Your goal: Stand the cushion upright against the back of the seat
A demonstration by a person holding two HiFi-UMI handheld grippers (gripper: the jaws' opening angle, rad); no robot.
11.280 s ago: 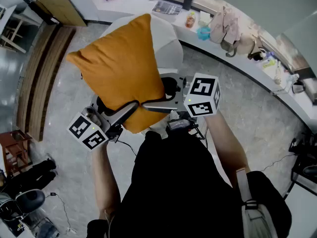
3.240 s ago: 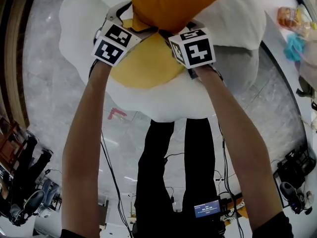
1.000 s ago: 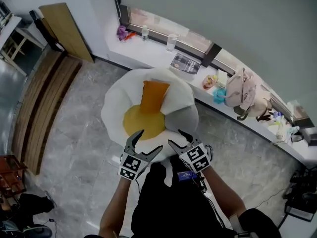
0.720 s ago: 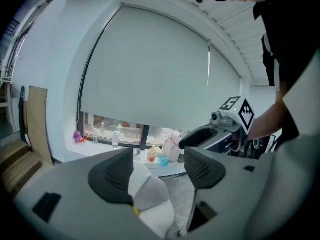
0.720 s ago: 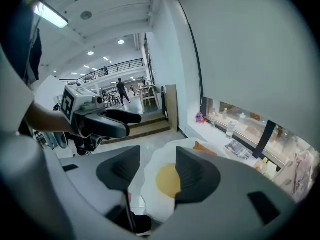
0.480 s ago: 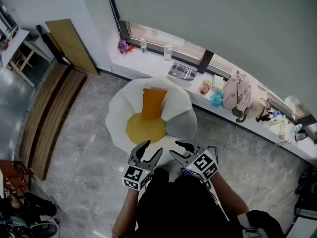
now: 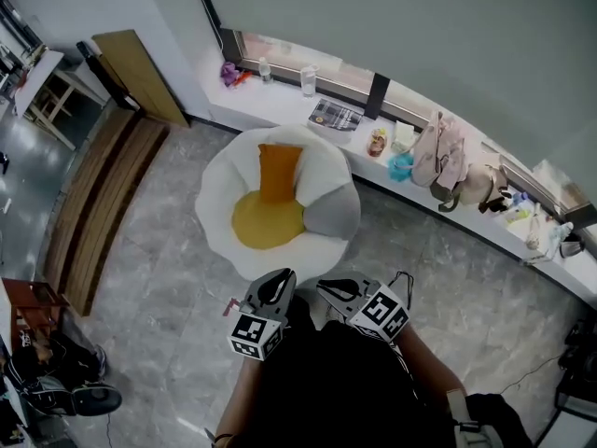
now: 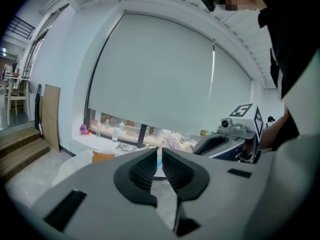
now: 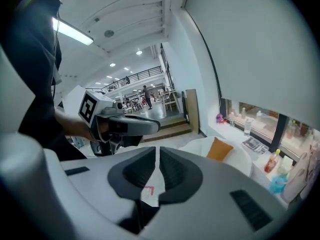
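Note:
The orange cushion (image 7: 279,173) stands upright against the back of the round white seat (image 7: 219,203), above the seat's yellow pad (image 7: 268,220). It also shows small and far off in the left gripper view (image 8: 102,156) and the right gripper view (image 9: 220,149). My left gripper (image 7: 284,276) and right gripper (image 7: 325,287) hang side by side close to my body, well short of the seat and touching nothing. Both pairs of jaws are closing, down to a thin slit, with nothing between them (image 8: 160,156) (image 9: 158,156).
A grey cushion (image 7: 331,217) lies at the seat's right side. Behind the seat runs a white window ledge (image 7: 280,101) with bottles, a magazine and bags (image 7: 448,171). A wooden board (image 7: 140,77) leans at the far left above wooden steps (image 7: 93,203). Grey tiled floor surrounds the seat.
Both grippers have drawn back from the seat toward my body and risen a little. Their jaws have gone from wide apart to nearly together. The cushion has stayed upright.

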